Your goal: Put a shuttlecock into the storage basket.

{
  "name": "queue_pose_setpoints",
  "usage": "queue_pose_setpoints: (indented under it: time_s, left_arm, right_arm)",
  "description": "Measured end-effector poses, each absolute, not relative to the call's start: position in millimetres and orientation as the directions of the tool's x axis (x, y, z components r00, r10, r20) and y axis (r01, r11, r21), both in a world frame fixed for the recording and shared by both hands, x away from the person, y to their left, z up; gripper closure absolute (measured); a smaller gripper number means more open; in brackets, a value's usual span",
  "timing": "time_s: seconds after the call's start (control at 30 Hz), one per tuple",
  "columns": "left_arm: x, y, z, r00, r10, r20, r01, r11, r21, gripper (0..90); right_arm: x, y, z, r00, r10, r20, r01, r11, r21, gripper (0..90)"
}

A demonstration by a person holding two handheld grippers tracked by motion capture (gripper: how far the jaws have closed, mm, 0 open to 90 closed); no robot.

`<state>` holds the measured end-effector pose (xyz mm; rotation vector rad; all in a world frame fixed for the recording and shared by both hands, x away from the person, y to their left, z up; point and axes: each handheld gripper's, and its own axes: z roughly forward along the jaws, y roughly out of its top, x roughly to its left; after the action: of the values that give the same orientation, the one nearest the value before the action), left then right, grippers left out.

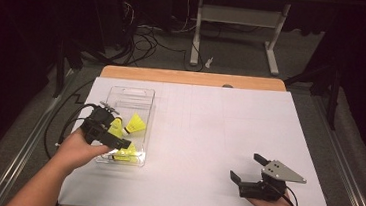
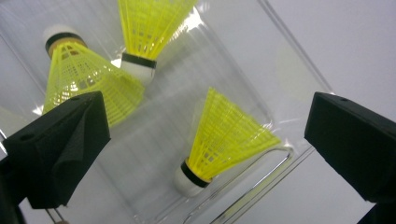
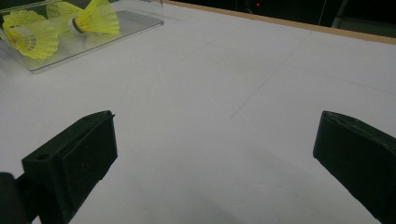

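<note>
Over the clear tray (image 1: 146,111), your left tongs (image 2: 205,135) hang released above three yellow shuttlecocks (image 2: 224,140); right tongs (image 3: 215,158) released too. They're likely featherlight with crushable skirts, so pinch the cork base.

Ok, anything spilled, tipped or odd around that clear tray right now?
Nothing stands out. Three yellow shuttlecocks lie loose on their sides inside the clear tray, none outside it. The left gripper hangs open above them, and the right gripper sits open over bare table.
</note>
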<state>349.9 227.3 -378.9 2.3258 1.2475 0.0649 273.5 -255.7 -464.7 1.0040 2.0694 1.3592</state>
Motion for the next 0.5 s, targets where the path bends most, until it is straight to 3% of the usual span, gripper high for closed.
queue_pose_setpoints:
  time_s: [0.23, 0.5]
  left_arm:
    - [339, 232, -393, 0.596, 0.766, -0.24, 0.736, -0.402, 0.544, 1.8]
    - [326, 238, -402, 0.604, 0.759, -0.24, 0.675, -0.328, 0.661, 2.0]
  right_arm:
    - [273, -256, -465, -0.622, 0.783, 0.011, 0.318, 0.239, 0.918, 0.4]
    - [273, -255, -465, -0.622, 0.783, 0.012, 0.317, 0.237, 0.918, 0.4]
